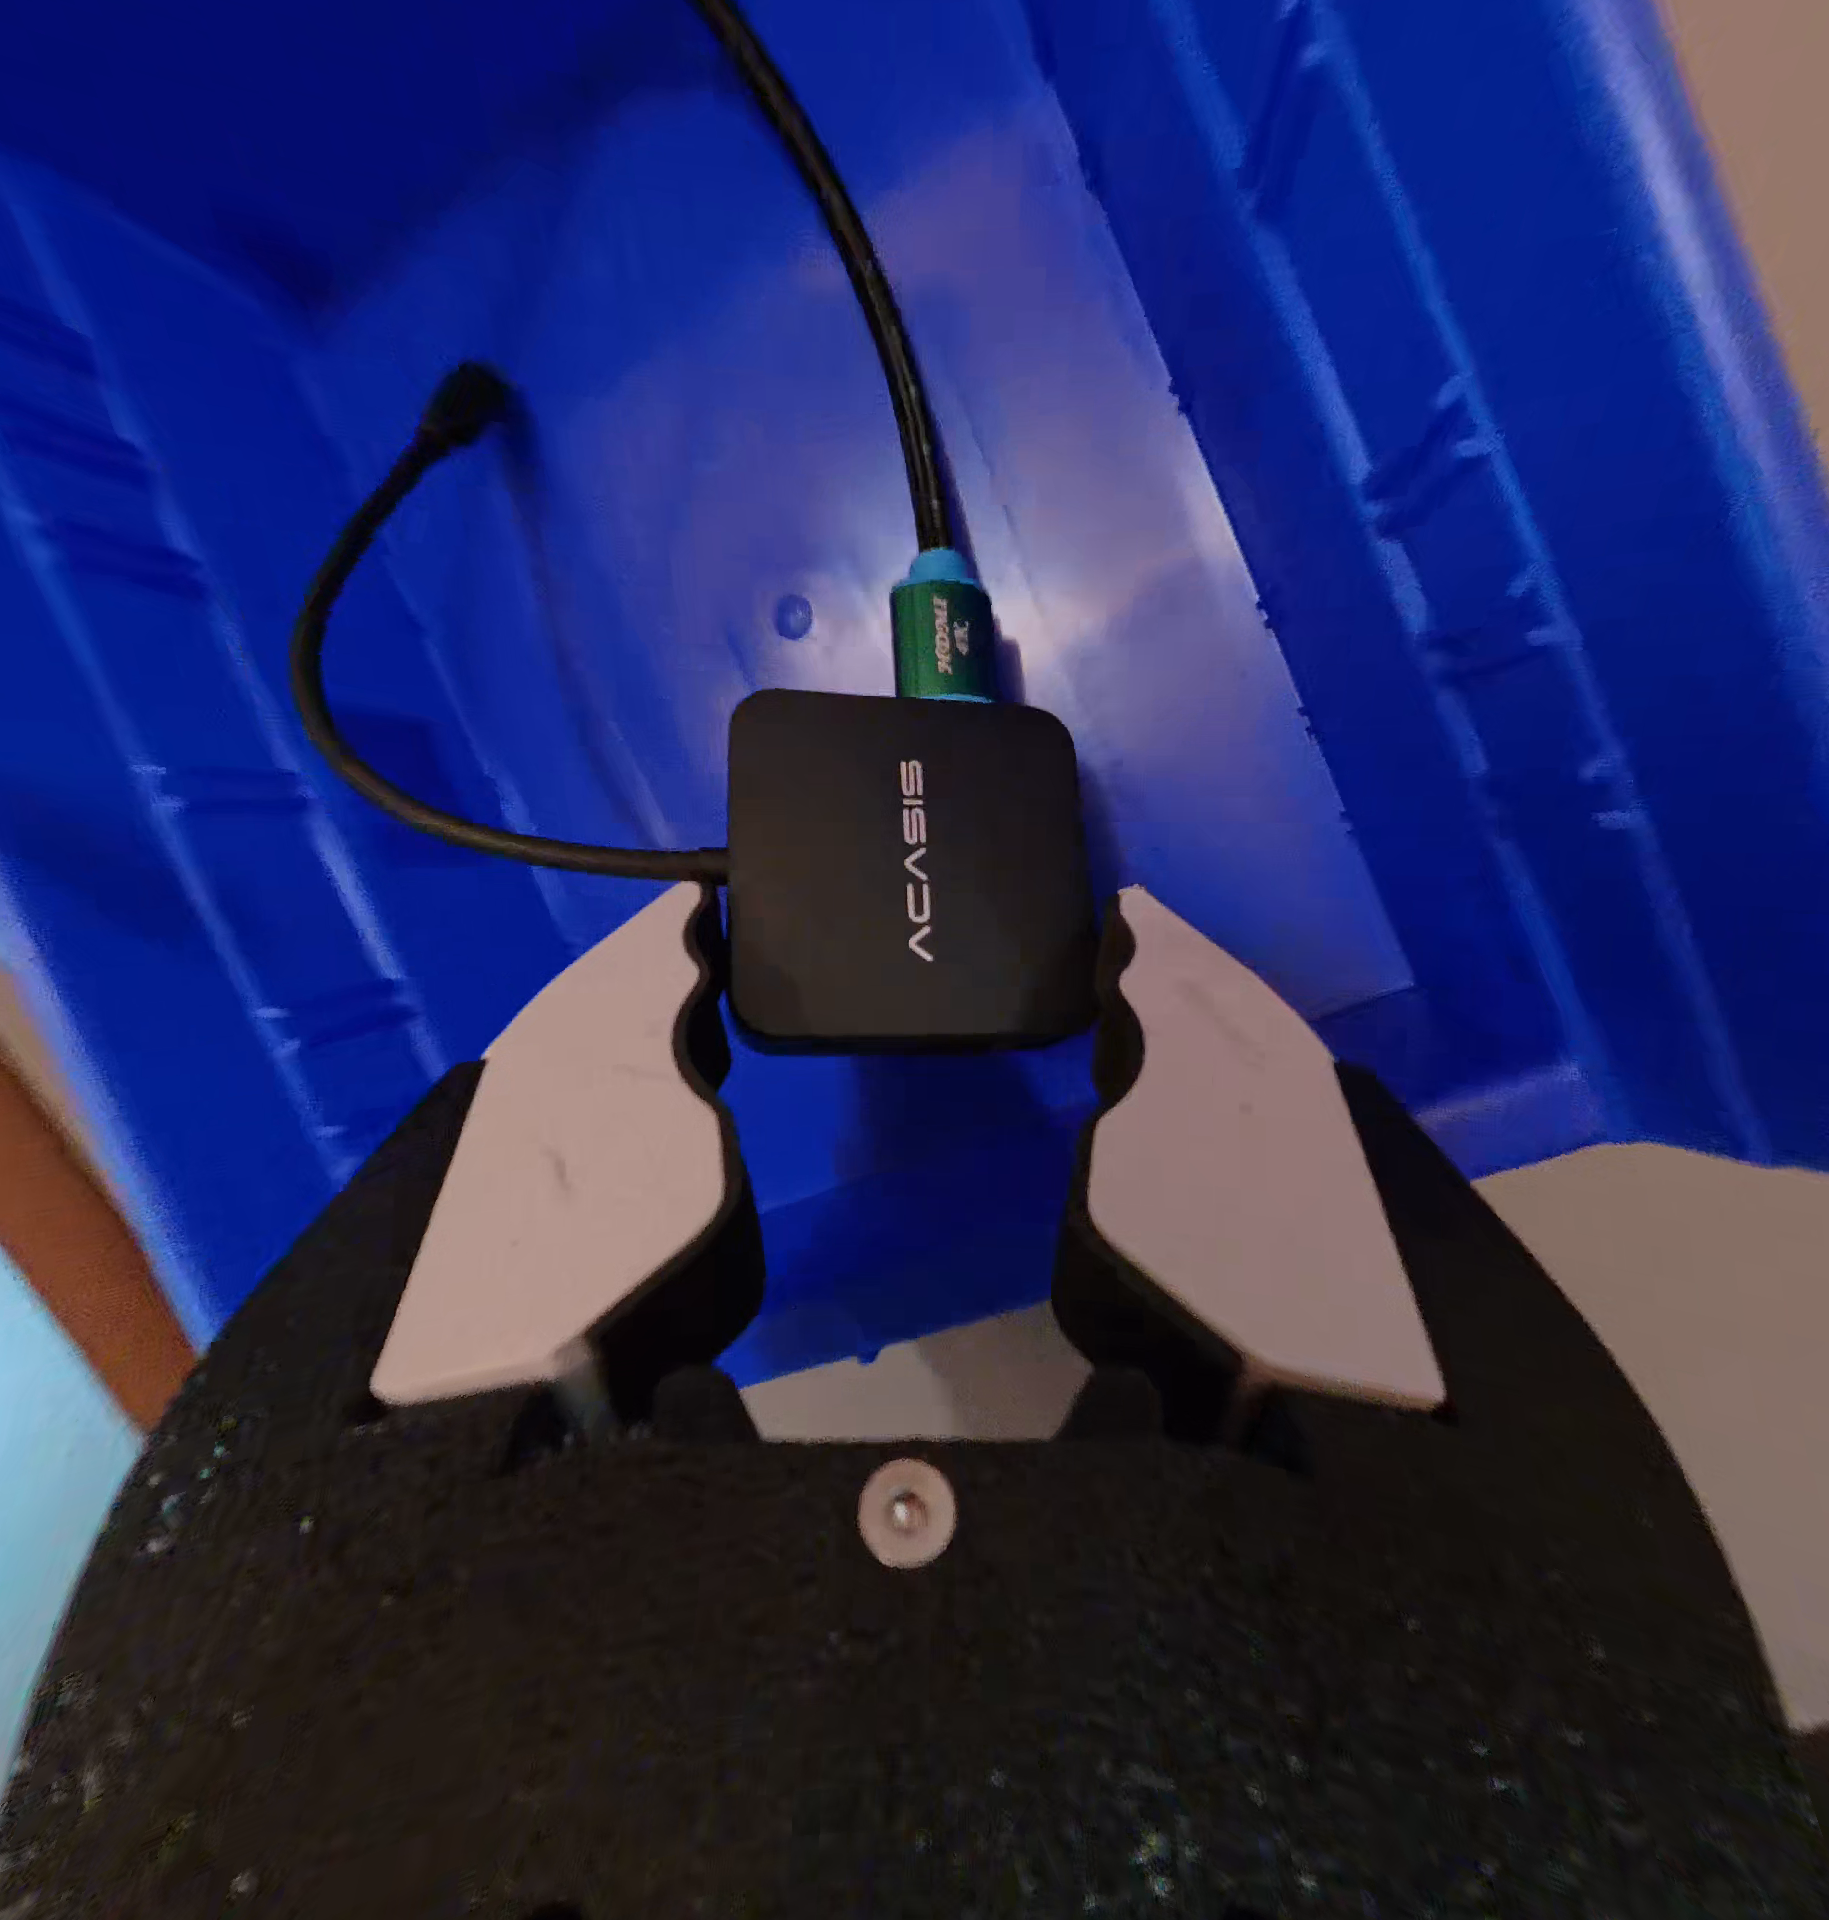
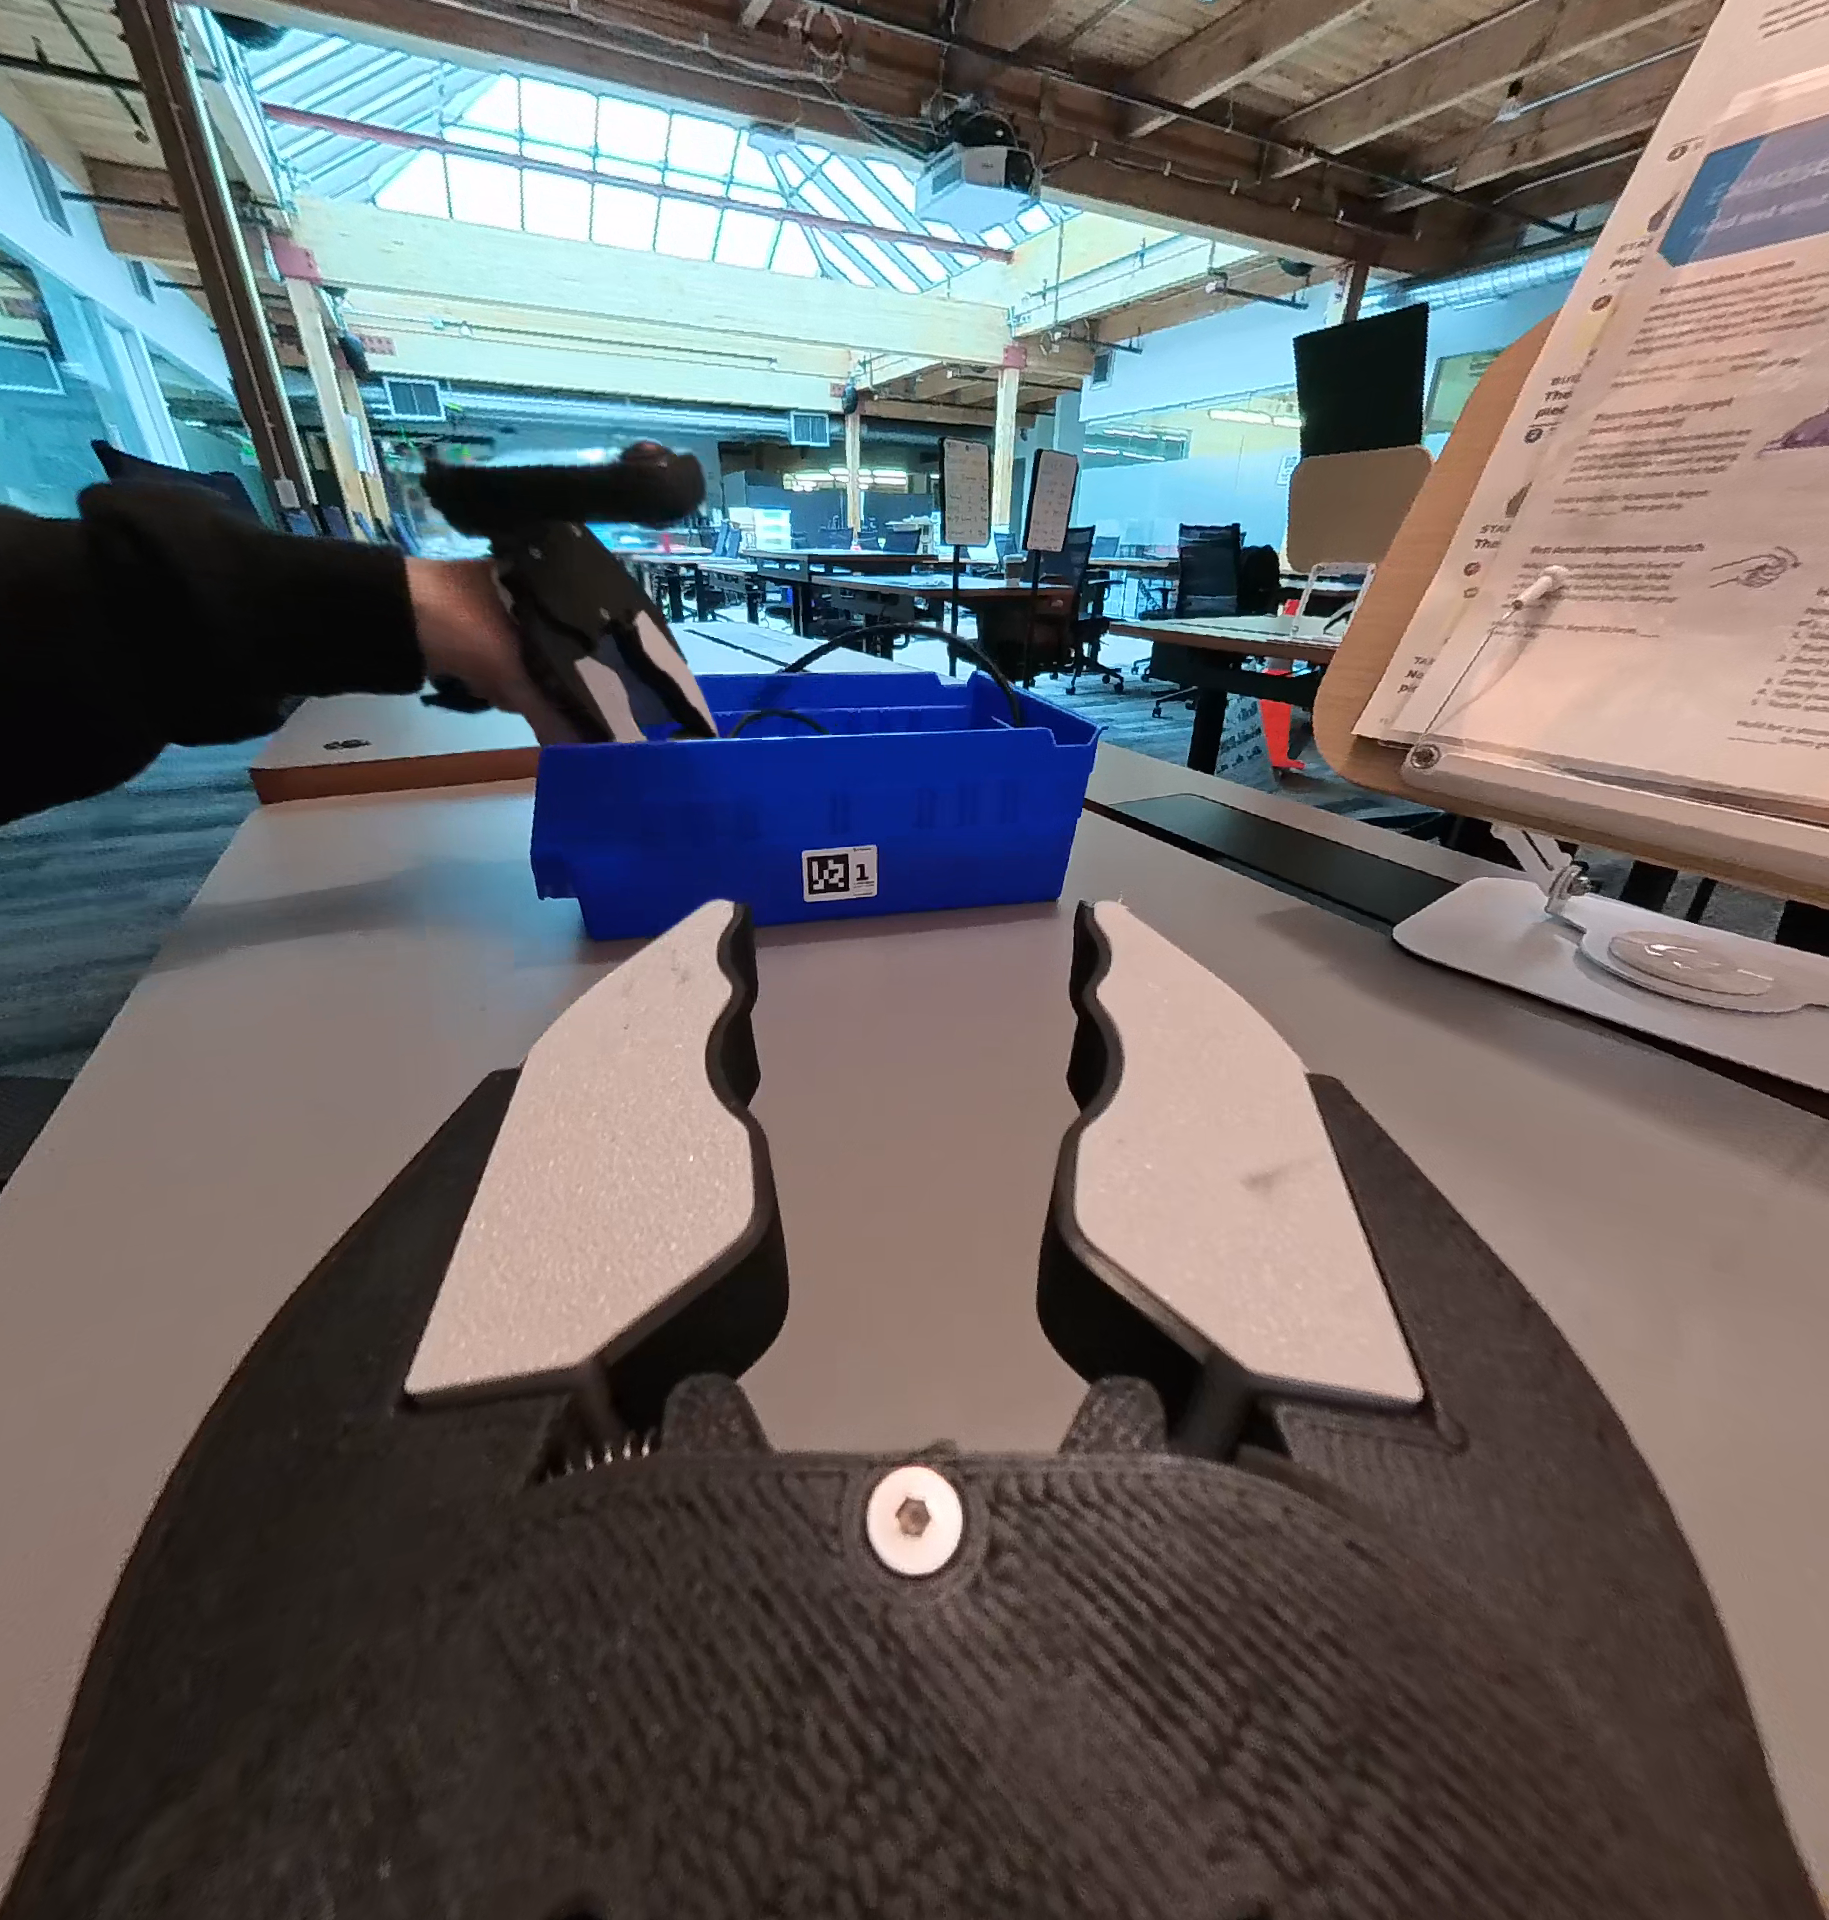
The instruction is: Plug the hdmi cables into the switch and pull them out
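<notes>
In the left wrist view a black square switch (image 1: 905, 862) lies on the floor of a blue bin (image 1: 1305, 520). A green HDMI plug (image 1: 946, 639) with a black braided cable (image 1: 889, 312) is plugged into its far side. The switch's own thin black lead (image 1: 349, 748) curls off to the left. My left gripper (image 1: 915, 899) is open, with its fingers either side of the switch's near half, close to its sides. In the right wrist view the left gripper (image 2: 671, 717) reaches down into the bin (image 2: 816, 821). My right gripper (image 2: 915, 914) is open and empty above the grey table (image 2: 889, 1143).
The bin stands at the table's far middle, with a cable loop (image 2: 951, 644) rising from it. A tilted document stand (image 2: 1668, 520) with a white base (image 2: 1616, 966) is at the right. A person's dark sleeve (image 2: 162, 623) comes in from the left.
</notes>
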Demonstrator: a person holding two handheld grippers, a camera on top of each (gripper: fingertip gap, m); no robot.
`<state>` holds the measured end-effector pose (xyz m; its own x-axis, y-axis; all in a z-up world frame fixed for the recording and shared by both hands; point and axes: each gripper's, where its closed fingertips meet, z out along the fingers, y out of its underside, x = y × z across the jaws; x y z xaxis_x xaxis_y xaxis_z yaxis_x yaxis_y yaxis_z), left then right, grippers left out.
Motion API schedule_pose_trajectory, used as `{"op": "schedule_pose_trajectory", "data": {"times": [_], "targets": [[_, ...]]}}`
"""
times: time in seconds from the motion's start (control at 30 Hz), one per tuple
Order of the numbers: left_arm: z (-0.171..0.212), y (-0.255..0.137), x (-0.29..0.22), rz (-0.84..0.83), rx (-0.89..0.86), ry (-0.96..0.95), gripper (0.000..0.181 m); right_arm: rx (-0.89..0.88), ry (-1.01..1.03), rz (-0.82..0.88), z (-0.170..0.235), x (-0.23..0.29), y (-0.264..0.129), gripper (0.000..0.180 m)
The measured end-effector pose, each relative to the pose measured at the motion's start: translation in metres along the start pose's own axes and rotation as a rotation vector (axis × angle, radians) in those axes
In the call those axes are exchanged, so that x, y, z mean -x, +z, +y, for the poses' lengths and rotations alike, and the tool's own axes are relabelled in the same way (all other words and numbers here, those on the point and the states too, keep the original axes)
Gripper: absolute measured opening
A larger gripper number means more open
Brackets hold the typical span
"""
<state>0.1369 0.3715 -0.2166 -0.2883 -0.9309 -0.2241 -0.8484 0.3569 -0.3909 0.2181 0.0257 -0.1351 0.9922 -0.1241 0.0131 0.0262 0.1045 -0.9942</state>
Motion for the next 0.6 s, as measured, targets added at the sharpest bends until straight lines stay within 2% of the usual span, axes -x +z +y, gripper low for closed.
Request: {"op": "schedule_pose_trajectory", "data": {"times": [0.17, 0.3, 0.37, 0.4, 0.43, 0.6], "targets": [[0.012, 0.024, -0.006, 0.214, 0.114, -0.272, 0.061, -0.007, 0.009, 0.006, -0.001, -0.002, -0.001, 0.058], [0.007, 0.027, -0.002, 0.32, 0.123, -0.522, 0.061, -0.01, 0.015, 0.012, -0.001, -0.004, -0.002, 0.058], [0.0, 0.023, 0.012, 0.305, 0.09, -0.678, 0.055, -0.005, 0.014, 0.01, 0.0, -0.004, -0.002, 0.058], [0.001, 0.023, 0.021, 0.274, 0.085, -0.731, 0.046, -0.003, 0.013, 0.01, 0.001, -0.003, -0.002, 0.058], [0.004, 0.024, 0.027, 0.244, 0.093, -0.76, 0.039, 0.0, 0.011, 0.008, 0.001, -0.003, -0.001, 0.058], [0.025, 0.038, 0.031, 0.161, 0.212, -0.807, 0.036, 0.011, -0.005, 0.001, 0.002, -0.001, 0.0, 0.058]]}}
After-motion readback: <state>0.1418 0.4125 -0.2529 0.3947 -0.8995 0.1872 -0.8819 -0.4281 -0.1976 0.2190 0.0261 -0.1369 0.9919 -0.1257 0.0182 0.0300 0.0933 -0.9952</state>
